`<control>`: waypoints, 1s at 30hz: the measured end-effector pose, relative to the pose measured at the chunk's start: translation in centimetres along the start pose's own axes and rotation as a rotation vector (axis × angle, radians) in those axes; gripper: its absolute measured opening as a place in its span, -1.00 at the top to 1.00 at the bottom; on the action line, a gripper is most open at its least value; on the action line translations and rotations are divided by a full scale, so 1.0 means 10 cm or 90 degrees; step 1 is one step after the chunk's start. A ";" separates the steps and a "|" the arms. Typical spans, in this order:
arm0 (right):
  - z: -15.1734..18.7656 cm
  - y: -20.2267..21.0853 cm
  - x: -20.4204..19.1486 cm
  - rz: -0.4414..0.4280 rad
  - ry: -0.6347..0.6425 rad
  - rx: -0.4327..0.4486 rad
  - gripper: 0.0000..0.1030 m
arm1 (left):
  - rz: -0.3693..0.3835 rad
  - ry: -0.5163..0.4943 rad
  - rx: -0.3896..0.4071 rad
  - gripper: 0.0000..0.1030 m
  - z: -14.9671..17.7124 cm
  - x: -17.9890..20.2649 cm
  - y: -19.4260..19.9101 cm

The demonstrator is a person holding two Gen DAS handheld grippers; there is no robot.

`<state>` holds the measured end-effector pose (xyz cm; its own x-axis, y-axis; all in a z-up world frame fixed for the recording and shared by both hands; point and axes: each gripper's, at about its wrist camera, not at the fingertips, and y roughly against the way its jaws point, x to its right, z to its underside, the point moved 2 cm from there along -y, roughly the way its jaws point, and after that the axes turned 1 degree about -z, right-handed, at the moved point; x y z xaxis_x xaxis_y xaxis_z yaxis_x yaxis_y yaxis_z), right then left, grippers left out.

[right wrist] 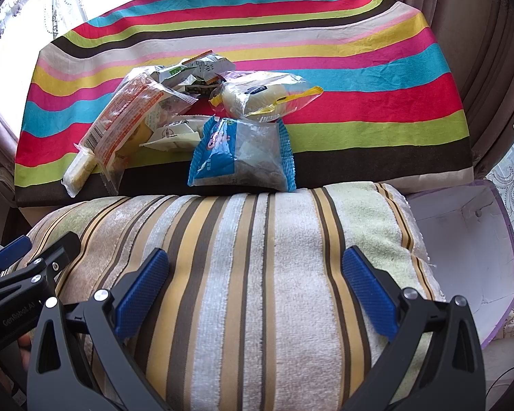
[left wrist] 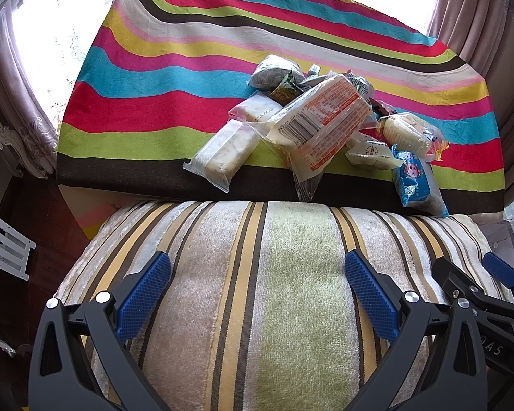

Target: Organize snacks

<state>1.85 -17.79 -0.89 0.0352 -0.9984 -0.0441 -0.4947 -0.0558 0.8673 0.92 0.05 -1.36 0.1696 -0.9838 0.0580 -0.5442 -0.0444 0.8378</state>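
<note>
Two grippers are held over a striped towel (left wrist: 257,291), side by side: left gripper (left wrist: 257,294) and right gripper (right wrist: 255,291), each with jaws spread wide and nothing between them. Several wrapped snacks (left wrist: 322,126) are heaped on a rainbow-striped cloth (left wrist: 154,78) ahead of both grippers. One blue packet (right wrist: 243,154) lies nearest, straight ahead of the right gripper.

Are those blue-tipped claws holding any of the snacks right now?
No. The left gripper and right gripper are open and empty; the snacks lie untouched.
</note>
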 end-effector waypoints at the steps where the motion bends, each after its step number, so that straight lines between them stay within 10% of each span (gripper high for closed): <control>1: -0.03 -0.01 0.01 -0.013 0.007 -0.011 -0.97 | 0.004 -0.001 0.005 -0.83 -0.04 0.00 0.01; 9: -0.46 -0.14 0.18 -0.103 0.031 -0.014 -0.97 | 0.060 -0.064 0.035 -0.72 -0.55 0.08 -0.08; 17: -1.07 -0.44 0.43 -0.072 -0.017 0.009 -0.97 | 0.067 -0.211 0.016 -0.70 -0.94 0.52 -0.50; 22: -1.35 -0.60 0.36 -0.037 0.076 0.012 -0.97 | 0.067 -0.237 -0.005 -0.70 -1.02 0.60 -0.69; 30: -1.54 -1.01 0.13 -0.011 0.232 -0.034 -0.97 | 0.067 -0.256 -0.013 -0.15 -1.05 0.68 -0.80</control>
<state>20.22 -18.35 -2.05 0.3558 -0.9278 0.1121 -0.4459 -0.0631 0.8928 15.10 -4.41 -1.97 -0.2225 -0.9725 -0.0693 -0.5245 0.0595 0.8493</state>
